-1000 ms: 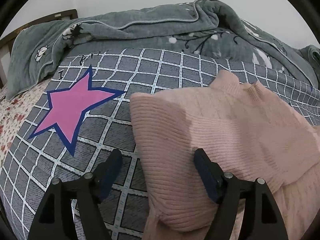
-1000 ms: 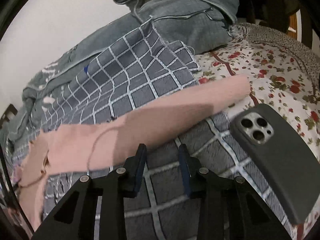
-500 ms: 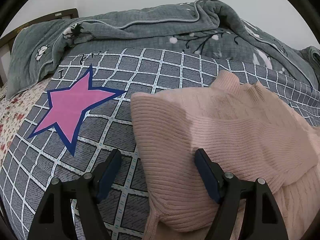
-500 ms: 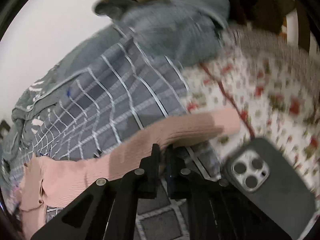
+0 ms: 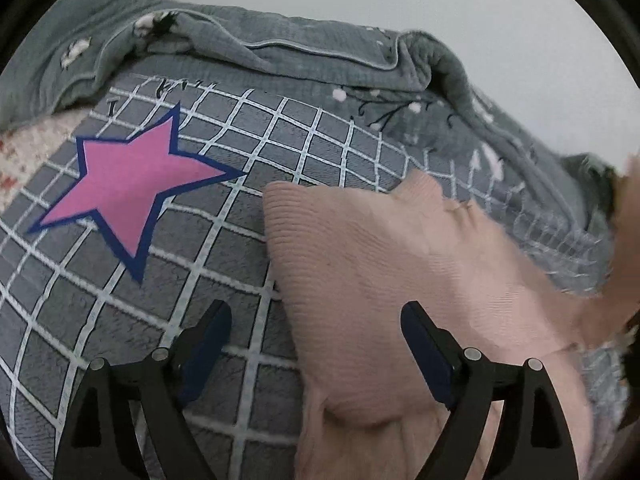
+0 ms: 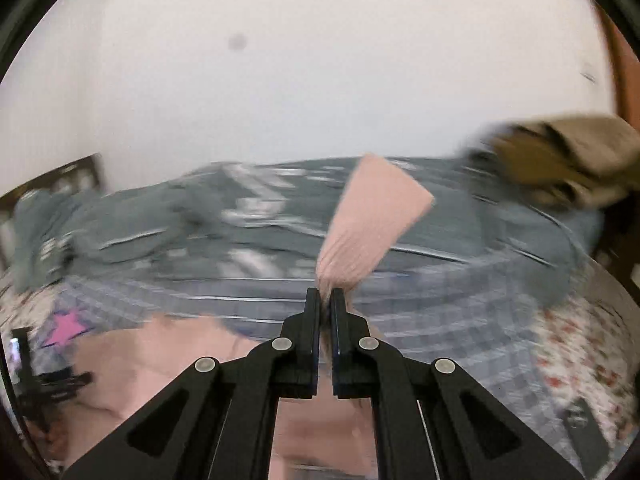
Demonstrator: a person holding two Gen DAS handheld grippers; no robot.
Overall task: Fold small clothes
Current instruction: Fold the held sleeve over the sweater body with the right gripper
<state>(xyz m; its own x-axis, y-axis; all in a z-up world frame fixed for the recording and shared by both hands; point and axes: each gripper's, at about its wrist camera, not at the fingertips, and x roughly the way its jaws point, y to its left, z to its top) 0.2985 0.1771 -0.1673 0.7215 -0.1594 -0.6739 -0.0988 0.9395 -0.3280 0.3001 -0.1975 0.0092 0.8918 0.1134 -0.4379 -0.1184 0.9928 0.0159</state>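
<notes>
A pink ribbed sweater lies on a grey checked blanket with one side folded over its body. My left gripper is open and hovers over the sweater's left edge, holding nothing. My right gripper is shut on the sweater's sleeve and holds it lifted in the air, the cuff end standing up above the fingers. The sweater's body lies below it. The lifted sleeve also shows blurred at the right edge of the left wrist view.
A pink star is printed on the blanket left of the sweater. A rumpled grey-green quilt lies behind. A dark phone lies on the floral sheet at right. Brown clothes are piled at the far right.
My right gripper closed on the sleeve and lifted it off the bed, swinging up and left. The left gripper stayed open and shifted slightly.
</notes>
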